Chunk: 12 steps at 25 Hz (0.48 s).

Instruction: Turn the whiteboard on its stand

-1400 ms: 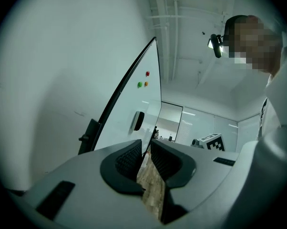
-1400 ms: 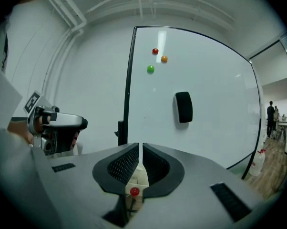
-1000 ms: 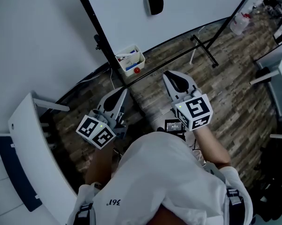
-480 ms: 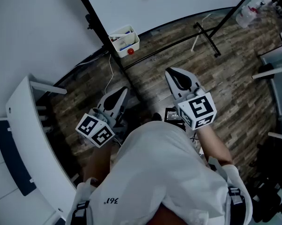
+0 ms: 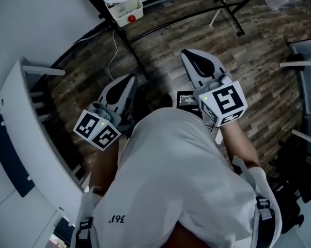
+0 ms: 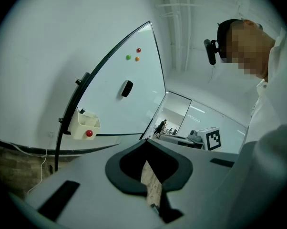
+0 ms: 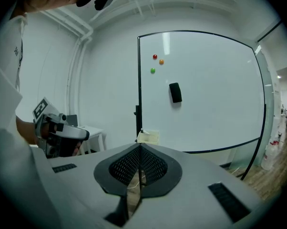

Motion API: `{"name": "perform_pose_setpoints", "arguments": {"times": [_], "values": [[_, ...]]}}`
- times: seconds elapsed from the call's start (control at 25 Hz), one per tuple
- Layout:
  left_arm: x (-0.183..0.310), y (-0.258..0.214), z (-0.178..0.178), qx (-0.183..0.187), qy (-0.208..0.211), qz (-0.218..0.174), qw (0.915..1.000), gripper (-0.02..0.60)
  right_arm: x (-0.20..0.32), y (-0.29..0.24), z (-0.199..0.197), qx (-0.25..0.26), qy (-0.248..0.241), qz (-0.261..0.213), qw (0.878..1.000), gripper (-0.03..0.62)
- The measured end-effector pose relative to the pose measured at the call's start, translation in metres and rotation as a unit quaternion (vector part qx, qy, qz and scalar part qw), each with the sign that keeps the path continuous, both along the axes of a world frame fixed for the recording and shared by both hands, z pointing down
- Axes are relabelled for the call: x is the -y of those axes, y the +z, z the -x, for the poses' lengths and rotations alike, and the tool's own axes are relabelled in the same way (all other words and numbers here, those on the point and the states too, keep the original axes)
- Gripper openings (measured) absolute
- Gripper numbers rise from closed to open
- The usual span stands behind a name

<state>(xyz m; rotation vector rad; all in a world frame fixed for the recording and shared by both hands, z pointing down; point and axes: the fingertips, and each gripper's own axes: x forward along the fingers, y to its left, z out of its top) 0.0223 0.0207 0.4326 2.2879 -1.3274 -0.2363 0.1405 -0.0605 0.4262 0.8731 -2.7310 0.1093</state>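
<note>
While the whiteboard (image 7: 205,89) stands upright on its stand across the wooden floor (image 5: 259,61), ahead of the person and well apart from both tools, nothing is held. The left hand-held gripper (image 5: 128,80) is closed to its tips with nothing between them, and the right hand-held gripper (image 5: 189,53) is likewise closed and empty. In the right gripper view the board's near black upright, with a small white tray (image 7: 148,136) clipped to it, is met almost straight ahead, and the board's long axis is seen running level from there towards the right. In the left gripper view the same board is seen obliquely, up and to the left. From the head view the tray end is judged roughly as close to one gripper as to the other, the left perhaps slightly more in line with it. The turn is judged not yet begun; the gap to the framed edge would have to be closed first.
</note>
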Motion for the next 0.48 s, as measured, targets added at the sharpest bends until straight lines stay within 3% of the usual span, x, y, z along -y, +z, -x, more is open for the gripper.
{"name": "perform_pose_setpoints", "arguments": {"times": [0.48], "values": [[0.003, -0.001, -0.001, 0.002, 0.032, 0.006, 0.9995, 0.008, 0.000, 0.010, -0.003, -0.003, 0.024, 0.018, 1.000, 0.026]]}}
